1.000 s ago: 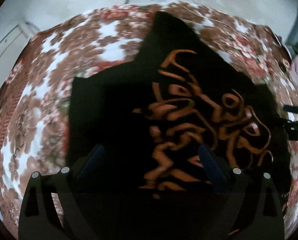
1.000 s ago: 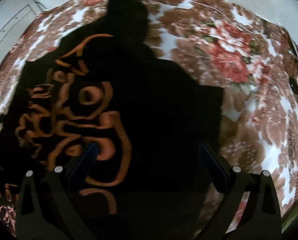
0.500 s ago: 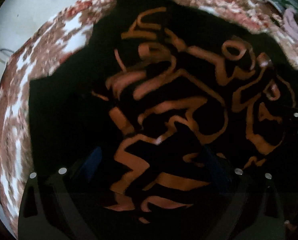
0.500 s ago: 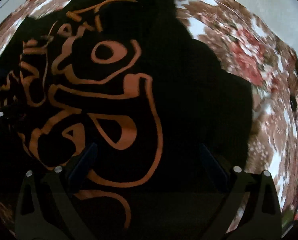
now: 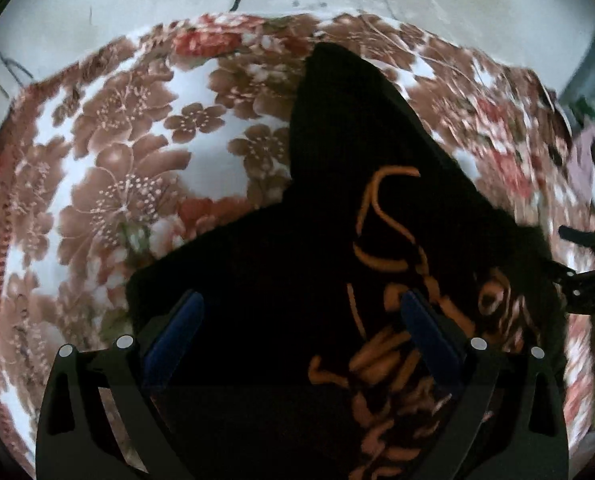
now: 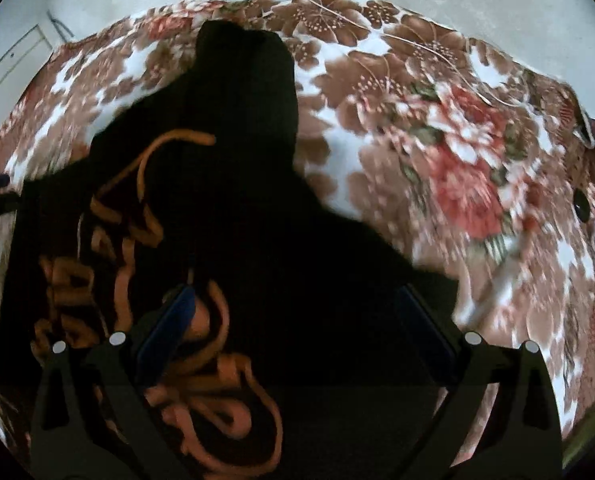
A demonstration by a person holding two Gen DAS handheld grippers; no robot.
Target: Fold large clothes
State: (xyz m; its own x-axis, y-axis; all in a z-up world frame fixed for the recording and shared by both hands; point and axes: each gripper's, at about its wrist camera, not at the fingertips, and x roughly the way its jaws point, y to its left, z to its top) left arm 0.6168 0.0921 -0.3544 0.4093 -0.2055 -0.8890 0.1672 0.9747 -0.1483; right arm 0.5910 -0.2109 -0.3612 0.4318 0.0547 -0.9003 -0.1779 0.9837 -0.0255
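Black garment [image 5: 337, 240] spread on floral bedspread [image 5: 137, 152].

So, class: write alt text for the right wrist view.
A black garment with orange lettering lies spread on a floral cloth. The right gripper is open above it, blue-padded fingers apart.

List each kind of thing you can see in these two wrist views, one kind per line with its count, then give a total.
Black garment with orange print: 1
Floral bedcover: 1
Tongs, both open: 2 (left tongs, right tongs)
Total: 4
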